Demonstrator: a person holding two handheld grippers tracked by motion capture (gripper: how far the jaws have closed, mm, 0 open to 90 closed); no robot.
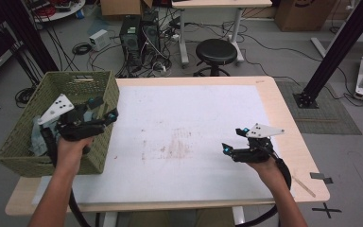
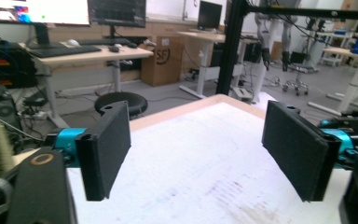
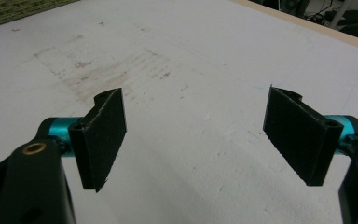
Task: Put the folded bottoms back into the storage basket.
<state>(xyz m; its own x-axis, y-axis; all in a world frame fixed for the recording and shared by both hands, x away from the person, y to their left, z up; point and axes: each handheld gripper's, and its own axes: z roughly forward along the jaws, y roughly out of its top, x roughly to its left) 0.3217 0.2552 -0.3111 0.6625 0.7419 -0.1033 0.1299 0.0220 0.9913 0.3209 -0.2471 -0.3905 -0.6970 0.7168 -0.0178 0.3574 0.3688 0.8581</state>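
A green woven basket (image 1: 23, 146) stands on the table's left end, with pale grey-blue cloth (image 1: 38, 135) lying inside it. My left gripper (image 1: 104, 108) hovers over the basket's right wall, open, with nothing between its black pads (image 2: 107, 149). In the left gripper view, that gripper (image 2: 196, 149) looks across the white mat (image 2: 191, 177) toward the table's far corner. My right gripper (image 1: 234, 140) is held low over the right part of the white mat (image 1: 184, 118), open and empty. In the right gripper view, its midpoint (image 3: 196, 140) sits above the bare mat (image 3: 191, 84), and a corner of the basket (image 3: 14, 9) shows at the top left.
A brownish stain (image 1: 175, 146) marks the mat's middle. The wooden table edge (image 1: 293, 142) runs just right of my right hand. Behind the table stand a black stool (image 1: 216, 51), computer towers (image 1: 139, 38) with cables, and a black frame post (image 1: 335, 52).
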